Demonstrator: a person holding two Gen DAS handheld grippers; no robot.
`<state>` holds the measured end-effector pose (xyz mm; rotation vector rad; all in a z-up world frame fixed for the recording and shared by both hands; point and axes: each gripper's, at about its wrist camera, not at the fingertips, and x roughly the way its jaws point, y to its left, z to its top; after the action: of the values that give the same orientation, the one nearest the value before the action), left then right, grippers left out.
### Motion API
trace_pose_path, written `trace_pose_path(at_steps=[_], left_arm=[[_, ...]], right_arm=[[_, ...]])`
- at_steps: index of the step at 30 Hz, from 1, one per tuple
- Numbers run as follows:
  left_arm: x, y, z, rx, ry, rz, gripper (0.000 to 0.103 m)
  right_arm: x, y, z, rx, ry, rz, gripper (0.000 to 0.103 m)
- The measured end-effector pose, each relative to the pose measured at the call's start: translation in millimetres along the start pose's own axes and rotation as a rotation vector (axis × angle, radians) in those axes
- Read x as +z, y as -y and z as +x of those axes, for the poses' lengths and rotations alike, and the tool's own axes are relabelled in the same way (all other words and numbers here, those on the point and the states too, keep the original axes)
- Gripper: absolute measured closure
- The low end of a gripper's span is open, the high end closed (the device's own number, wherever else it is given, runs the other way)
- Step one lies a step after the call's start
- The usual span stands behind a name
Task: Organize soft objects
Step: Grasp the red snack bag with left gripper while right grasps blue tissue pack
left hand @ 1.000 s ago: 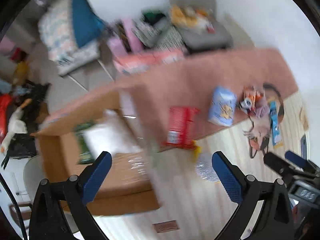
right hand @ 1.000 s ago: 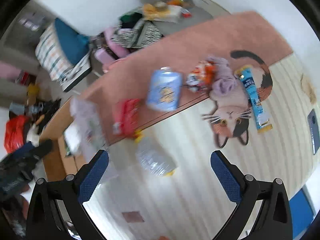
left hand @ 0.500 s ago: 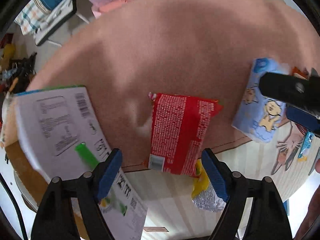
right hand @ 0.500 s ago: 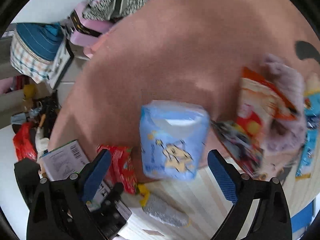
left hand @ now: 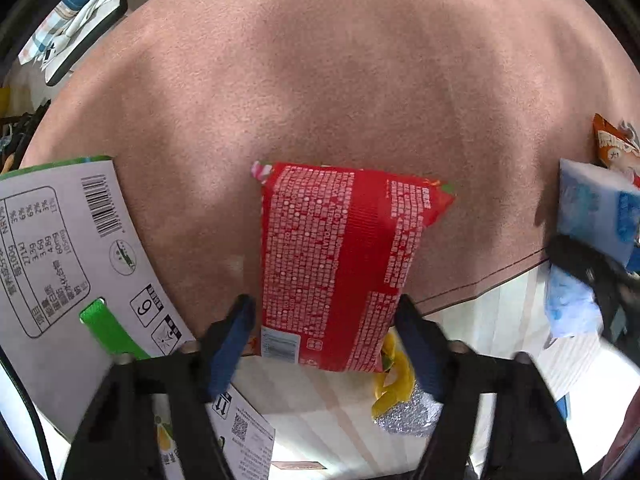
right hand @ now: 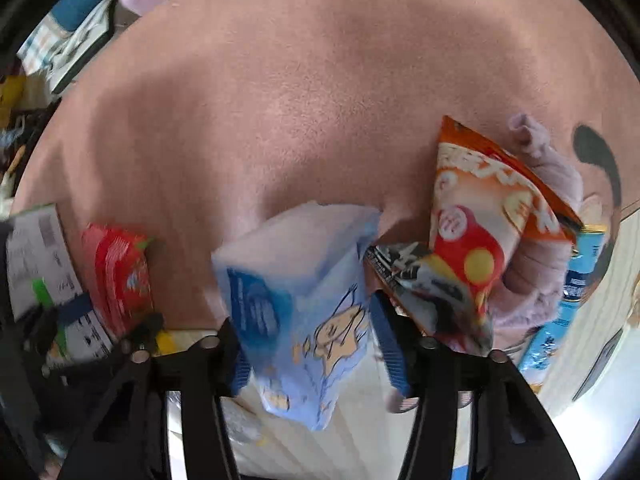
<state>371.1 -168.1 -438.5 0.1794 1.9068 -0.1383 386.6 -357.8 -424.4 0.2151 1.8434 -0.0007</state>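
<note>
A red snack packet (left hand: 340, 264) lies on the pink rug (left hand: 320, 100), its near end between the fingers of my left gripper (left hand: 324, 320); the jaws have narrowed against its sides. It also shows in the right wrist view (right hand: 118, 276). A light blue tissue pack (right hand: 304, 300) sits between the fingers of my right gripper (right hand: 308, 344), which press on its sides; its end shows in the left wrist view (left hand: 600, 212). An orange snack bag (right hand: 480, 216) and a lilac soft cloth (right hand: 548, 184) lie just right of it.
A white printed carton flap (left hand: 60, 248) lies at the left. A yellow and silver wrapper (left hand: 400, 400) lies on the pale wood floor (left hand: 332, 412). A blue stick pack (right hand: 576, 280) lies on a cat-shaped mat. Clutter stands beyond the rug's far-left edge.
Both grippers have dropped low over the rug and closed in, the left around the red packet, the right around the blue tissue pack. Both jaw gaps have narrowed onto those packs.
</note>
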Motion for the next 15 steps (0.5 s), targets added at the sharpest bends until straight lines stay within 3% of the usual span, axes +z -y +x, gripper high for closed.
trace_pose_path(at_steps=[5, 14, 15], left_arm=[[0.8, 3.1, -2.5, -0.030, 0.018, 0.010, 0.041], [-1.2, 25.4, -2.3, -0.004, 0.032, 0.007, 0.042], [-2.2, 26.4, -2.8, 0.008, 0.038, 0.005, 0.048]], right_arm=[[-15.9, -1.2, -13.4, 0.067, 0.040, -0.021, 0.020], [-15.1, -0.3, -3.5, 0.105, 0.044, 0.045, 0.020], [-10.9, -7.9, -2.5, 0.112, 0.043, 0.046, 0.019]])
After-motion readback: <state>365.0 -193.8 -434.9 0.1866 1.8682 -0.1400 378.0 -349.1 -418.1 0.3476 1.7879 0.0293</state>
